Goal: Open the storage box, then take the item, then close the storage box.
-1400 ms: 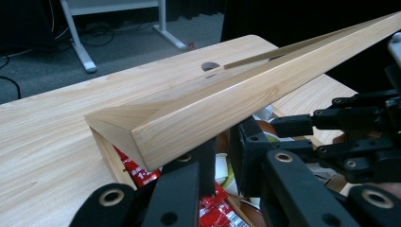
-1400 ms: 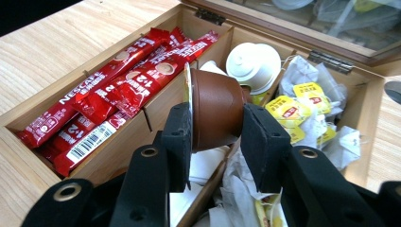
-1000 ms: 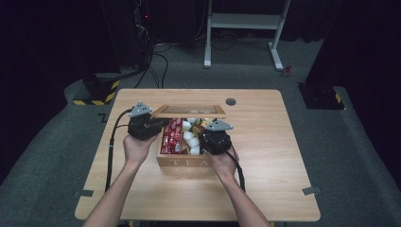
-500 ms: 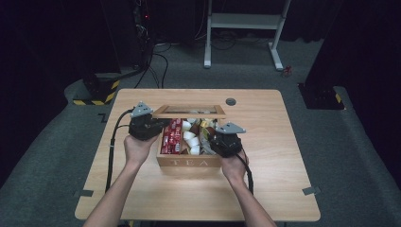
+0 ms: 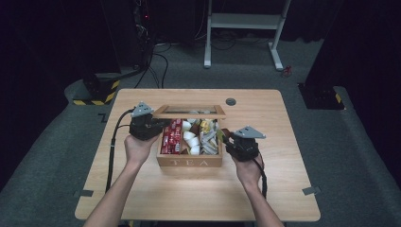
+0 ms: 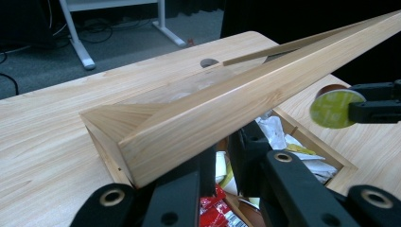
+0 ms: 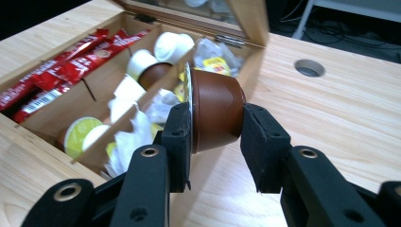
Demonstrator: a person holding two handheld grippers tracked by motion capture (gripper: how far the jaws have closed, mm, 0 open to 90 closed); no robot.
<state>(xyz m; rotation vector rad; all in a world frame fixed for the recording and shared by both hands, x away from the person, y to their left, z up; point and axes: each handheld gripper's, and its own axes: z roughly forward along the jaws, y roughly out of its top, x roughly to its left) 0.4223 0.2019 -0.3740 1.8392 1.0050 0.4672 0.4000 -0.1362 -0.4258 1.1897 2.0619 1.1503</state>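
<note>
Wooden table (image 5: 142,189) | left gripper (image 6: 222,165) fingers clamp box lid (image 6: 246,99) | right gripper (image 7: 215,137) fingers clamp brown capsule (image 7: 215,111)

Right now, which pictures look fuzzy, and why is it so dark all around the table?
High view: light falls on the table, the room around it is nearly black. Left gripper view: the wooden lid sits close and looks soft, its glass pane hazy. Right gripper view: the brown capsule in the right hand-held gripper is fairly sharp; the red sachets and floor behind blur.

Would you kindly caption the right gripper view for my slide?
Right hand-held gripper holds a brown capsule beside the open tea box.
</note>
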